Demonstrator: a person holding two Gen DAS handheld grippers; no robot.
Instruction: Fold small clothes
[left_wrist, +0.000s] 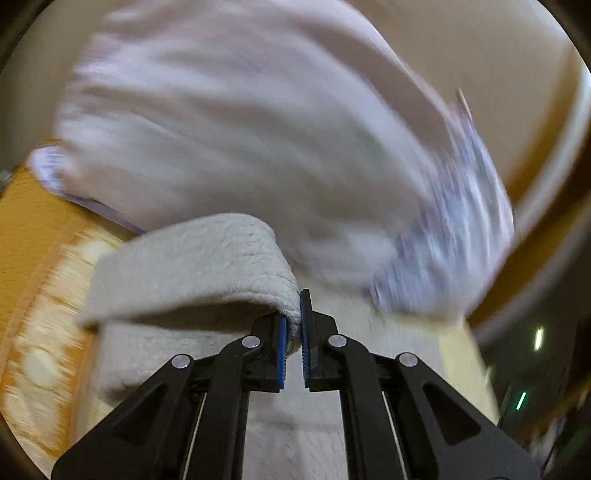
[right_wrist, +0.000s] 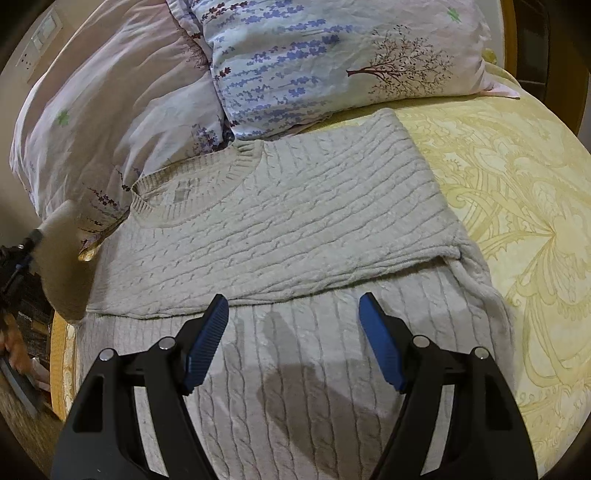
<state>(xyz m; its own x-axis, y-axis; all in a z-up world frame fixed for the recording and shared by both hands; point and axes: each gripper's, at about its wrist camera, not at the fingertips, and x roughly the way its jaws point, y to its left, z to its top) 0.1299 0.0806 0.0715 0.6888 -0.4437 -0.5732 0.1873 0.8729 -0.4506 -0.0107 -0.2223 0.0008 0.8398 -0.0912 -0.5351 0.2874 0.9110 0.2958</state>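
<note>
Left hand-held gripper: jaws nearly closed, pinching a fold of the grey cable-knit sweater between the blue pads. The gripped portion is lifted and curls over to the left of the gripper; the left wrist view is motion-blurred, so which part of the garment this is cannot be told.

Right hand-held gripper: jaws spread wide, holding nothing, hovering above the lower body of the sweater.

The sweater lies flat on the bed, on a yellow patterned bedspread, neckline toward the pillows. One side portion is folded across the chest, its edge forming a ridge just ahead of the right gripper.

Two pillows sit at the head of the bed: a pink one and a floral one with blue sprigs, the latter touching the sweater's shoulder edge. No containers in either view.
</note>
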